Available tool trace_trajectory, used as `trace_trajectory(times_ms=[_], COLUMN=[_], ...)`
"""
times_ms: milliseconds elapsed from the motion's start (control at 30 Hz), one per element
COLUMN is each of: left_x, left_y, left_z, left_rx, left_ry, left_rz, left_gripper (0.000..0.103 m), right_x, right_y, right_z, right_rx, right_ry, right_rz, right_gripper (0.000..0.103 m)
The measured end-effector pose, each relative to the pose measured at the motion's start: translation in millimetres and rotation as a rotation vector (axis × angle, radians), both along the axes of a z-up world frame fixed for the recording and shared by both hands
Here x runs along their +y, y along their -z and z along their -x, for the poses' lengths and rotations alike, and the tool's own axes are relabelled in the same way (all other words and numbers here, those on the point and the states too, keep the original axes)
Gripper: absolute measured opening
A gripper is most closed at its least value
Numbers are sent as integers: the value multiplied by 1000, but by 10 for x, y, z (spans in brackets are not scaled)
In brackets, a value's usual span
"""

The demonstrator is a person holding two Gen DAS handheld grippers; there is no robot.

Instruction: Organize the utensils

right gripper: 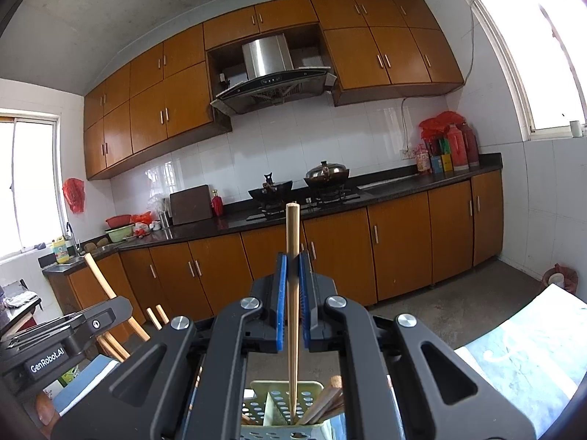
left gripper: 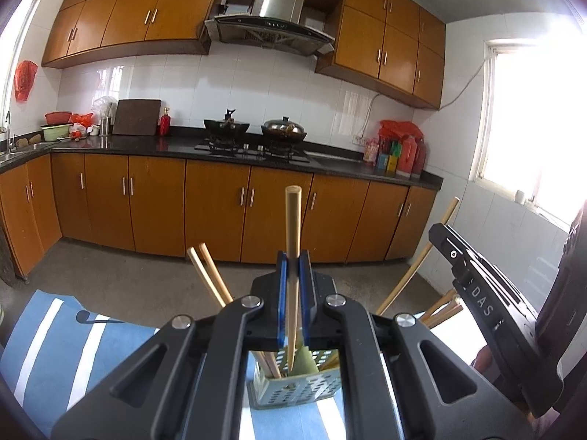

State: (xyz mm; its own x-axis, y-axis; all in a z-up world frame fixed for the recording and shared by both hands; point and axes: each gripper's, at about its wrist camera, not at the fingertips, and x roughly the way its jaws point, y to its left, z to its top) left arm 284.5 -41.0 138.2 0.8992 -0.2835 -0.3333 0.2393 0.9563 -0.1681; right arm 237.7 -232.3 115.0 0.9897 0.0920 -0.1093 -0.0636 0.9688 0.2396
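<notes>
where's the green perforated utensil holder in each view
Left wrist view: the green utensil holder sits bottom centre, under the left hand-held gripper, on a blue striped cloth.
Right wrist view: the holder sits at the bottom edge, centre, under the right hand-held gripper.
Shared landmark: the range hood above the stove.

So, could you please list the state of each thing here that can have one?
Left hand-held gripper: shut on a chopstick, held upright.
Right hand-held gripper: shut on another chopstick, tip inside the holder.
Utensil holder: upright, already holding chopsticks.
Right wok: lidded.
Cabinet doors: closed.
</notes>
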Motion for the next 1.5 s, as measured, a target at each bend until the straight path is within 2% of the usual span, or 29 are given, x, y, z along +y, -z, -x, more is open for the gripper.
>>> trace_trajectory(times_ms=[133,200,233,267,333,533,667,733,800,867,967,1033,1133,1300,1500], left_x=[9,22,31,41,53,136,226,283,351,431,542,588,637,652,606], left_y=[72,60,56,41,9,-78,-176,-196,-181,-117,24,134,281,509,695], left_z=[-12,-17,1,18,77,299,518,659,833,1041,1368,1602,1930,2422,2793], left_rx=[11,23,25,23,7,-11,-27,-39,-48,-47,-43,-47,-69,-115,-170], left_ry=[-15,-17,-16,-14,-21,-33,-34,-35,-39,-41,-46,-58,-88,-145,-178], left_rz=[-18,-12,-2,4,-1,15,30,25,17,7,-6,-19,-49,-133,-210], left_gripper=[8,14,21,24,31,35,41,50,56,62,76,90,99,99,99], right_x=[18,12,-2,-30,-74,-182,-223,-231,-237,-223,-196,-161,-117,-24,144], right_y=[36,25,15,-7,-38,-165,-223,-227,-208,-156,-68,8,128,370,681], right_z=[6,37,60,98,183,462,734,886,1064,1256,1489,1632,1807,2077,2336], right_rx=[32,48,53,53,39,14,-3,-11,-19,-20,-26,-29,-11,39,62], right_ry=[-3,-6,-5,1,15,30,29,29,26,22,11,10,16,30,19], right_rz=[6,6,7,4,-2,8,24,35,48,61,81,99,115,128,173], right_gripper=[8,9,15,31,43,46,60,67,76,88,101,101,101,101,101])
